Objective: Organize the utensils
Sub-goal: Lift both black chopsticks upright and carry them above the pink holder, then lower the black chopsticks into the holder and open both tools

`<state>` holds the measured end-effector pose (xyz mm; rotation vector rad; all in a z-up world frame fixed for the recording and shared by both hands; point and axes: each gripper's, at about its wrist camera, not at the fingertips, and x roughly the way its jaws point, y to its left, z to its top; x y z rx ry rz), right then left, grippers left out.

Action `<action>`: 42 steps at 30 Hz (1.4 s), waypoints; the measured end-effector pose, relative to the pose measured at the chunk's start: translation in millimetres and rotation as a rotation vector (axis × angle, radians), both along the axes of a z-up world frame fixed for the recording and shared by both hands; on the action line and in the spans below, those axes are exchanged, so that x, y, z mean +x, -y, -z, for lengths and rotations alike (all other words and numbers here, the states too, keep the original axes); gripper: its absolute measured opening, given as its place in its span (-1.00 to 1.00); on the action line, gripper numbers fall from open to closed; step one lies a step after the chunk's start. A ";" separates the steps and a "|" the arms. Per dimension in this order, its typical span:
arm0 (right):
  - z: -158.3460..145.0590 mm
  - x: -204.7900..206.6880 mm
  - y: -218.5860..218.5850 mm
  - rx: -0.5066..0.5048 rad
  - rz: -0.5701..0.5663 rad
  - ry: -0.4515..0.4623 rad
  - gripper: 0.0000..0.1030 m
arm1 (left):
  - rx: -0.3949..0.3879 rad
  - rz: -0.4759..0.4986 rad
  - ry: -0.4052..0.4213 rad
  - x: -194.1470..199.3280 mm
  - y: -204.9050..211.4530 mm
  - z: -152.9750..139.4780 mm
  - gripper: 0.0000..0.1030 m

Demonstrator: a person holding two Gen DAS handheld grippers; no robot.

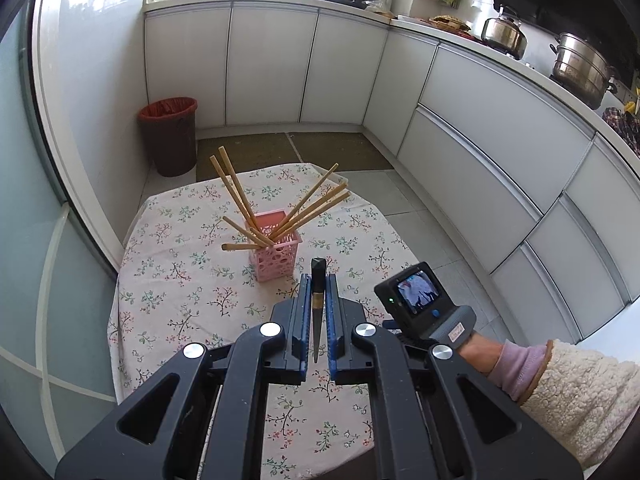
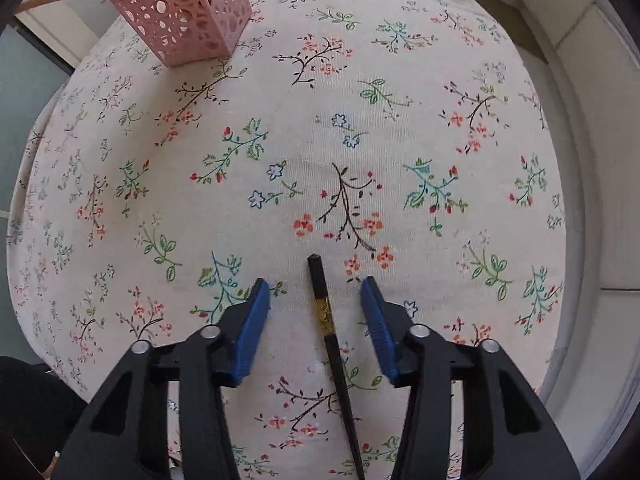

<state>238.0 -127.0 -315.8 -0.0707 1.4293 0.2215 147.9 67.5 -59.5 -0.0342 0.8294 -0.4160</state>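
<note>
In the left wrist view my left gripper [image 1: 319, 280] is shut on a black chopstick [image 1: 318, 304] with a gold band, its thick end pointing away from me. Beyond it a pink perforated basket [image 1: 276, 258] stands on the floral tablecloth with several wooden chopsticks [image 1: 316, 204] fanning out of it. In the right wrist view my right gripper [image 2: 314, 284] points down at the table and is open. A second black chopstick [image 2: 326, 320] with a gold band lies on the cloth between the blue pads [image 2: 252, 328], touching neither. The pink basket [image 2: 188, 12] is at the upper left.
The round table [image 1: 168, 240] with the floral cloth stands in a kitchen corner. A dark bin [image 1: 170, 136] with a red liner is on the floor behind it. White cabinets [image 1: 500, 152] run along the right. A fleece sleeve [image 1: 576, 392] and the right gripper's body [image 1: 416, 296] reach in from the right.
</note>
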 end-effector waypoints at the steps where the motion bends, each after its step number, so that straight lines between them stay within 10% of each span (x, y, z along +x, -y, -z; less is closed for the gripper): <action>1: -1.5 1.0 -1.8 0.043 -0.009 -0.015 -0.80 | -0.003 0.000 -0.002 0.3 0.2 0.9 -0.88; 9: -30.5 -20.1 -5.8 0.027 0.017 0.090 -0.86 | 0.001 -0.001 0.011 -1.9 -1.2 -4.4 -0.88; 30: -326.1 -66.9 10.7 0.340 0.094 0.881 -0.86 | -0.021 -0.047 0.136 11.8 0.9 -60.3 -0.88; 42: -332.5 4.3 -11.6 0.455 0.221 1.111 -0.86 | -0.052 -0.152 0.197 107.0 7.3 -58.4 -0.88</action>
